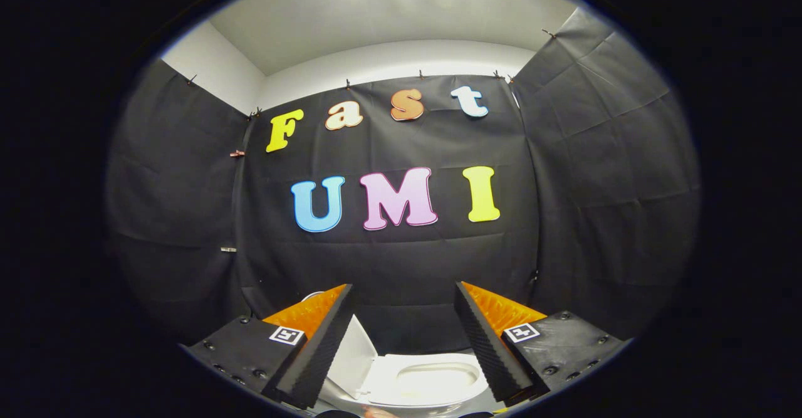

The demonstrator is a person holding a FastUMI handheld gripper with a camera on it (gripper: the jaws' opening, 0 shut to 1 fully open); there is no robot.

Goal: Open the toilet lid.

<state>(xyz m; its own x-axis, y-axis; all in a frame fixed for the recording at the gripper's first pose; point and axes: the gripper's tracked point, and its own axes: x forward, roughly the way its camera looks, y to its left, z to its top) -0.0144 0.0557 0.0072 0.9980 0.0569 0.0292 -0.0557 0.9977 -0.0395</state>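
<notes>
The toilet lid (354, 358) is standing raised, tilted up and back at the left of the bowl, showing as a pale slanted panel just inside the left finger, partly hidden behind it. Beside it, the toilet seat (432, 380) is lying flat and exposed, its oval opening showing between the two fingers and below their tips. The gripper (404, 292) is hovering above the toilet with its jaws spread wide; nothing is sitting between the fingers (316, 349) and neither is touching the lid or the seat as far as can be seen. Judging from how things are lying, the main work of the task is looking done: the lid is already off the seat and propped up, with the bowl opening uncovered. What is left, if anything, is small, perhaps making sure the lid is resting fully back and stable, which cannot be confirmed here since its upper edge is hiding behind the left finger. Beyond the toilet, the booth's black cloth wall (595, 186) is hanging on three sides, clipped along its top, with a white wall and ceiling (388, 17) rising above it under a bright overhead light.
</notes>
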